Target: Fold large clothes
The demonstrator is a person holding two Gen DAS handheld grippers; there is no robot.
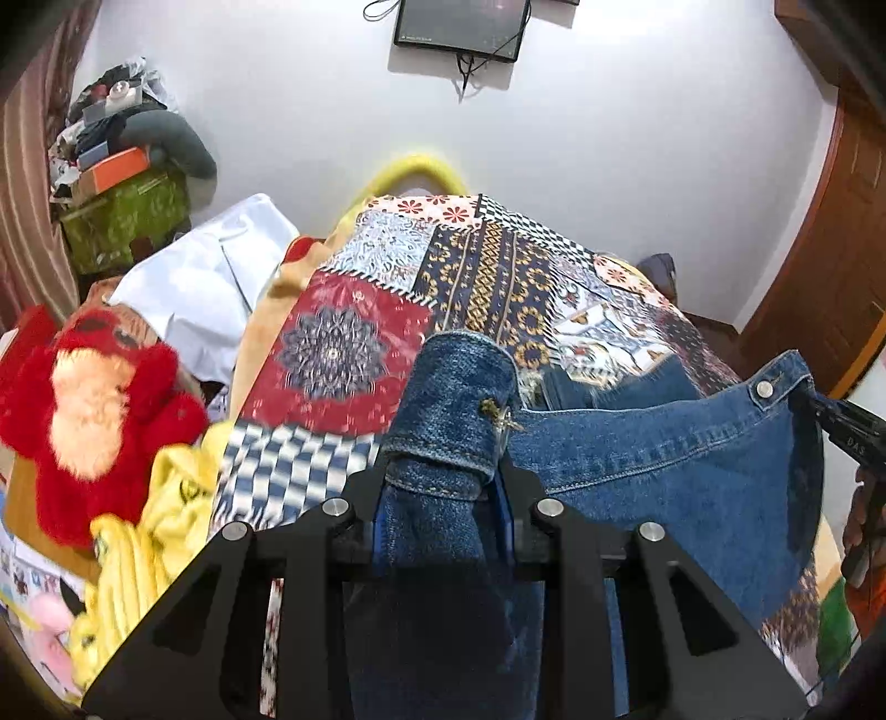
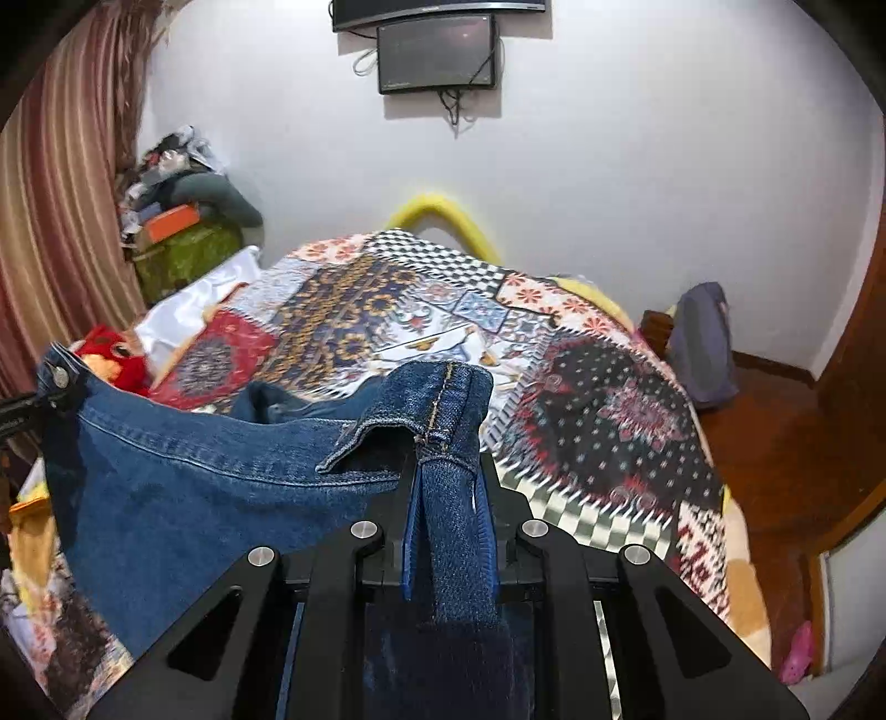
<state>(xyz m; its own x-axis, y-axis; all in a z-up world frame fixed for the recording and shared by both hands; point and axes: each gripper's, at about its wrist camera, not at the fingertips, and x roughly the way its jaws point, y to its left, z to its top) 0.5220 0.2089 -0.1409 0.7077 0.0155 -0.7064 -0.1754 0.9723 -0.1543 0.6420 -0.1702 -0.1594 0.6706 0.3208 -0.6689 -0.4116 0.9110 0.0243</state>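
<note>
Both views are evenly and brightly lit, with soft shadows under the wall screen on the white wall. Below that screen, the patchwork bedspread smears with motion blur, most near the lens. Fisheye bending curves the curtain, and dark vignette fills the corners.

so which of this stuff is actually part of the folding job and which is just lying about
Part of the job:
- denim garment, held up over the patchwork bedspread
- left gripper and right gripper, jaws clamped on its edge

Lying about:
- red plush toy
- yellow cloth
- white sheet
- wall screen
</note>
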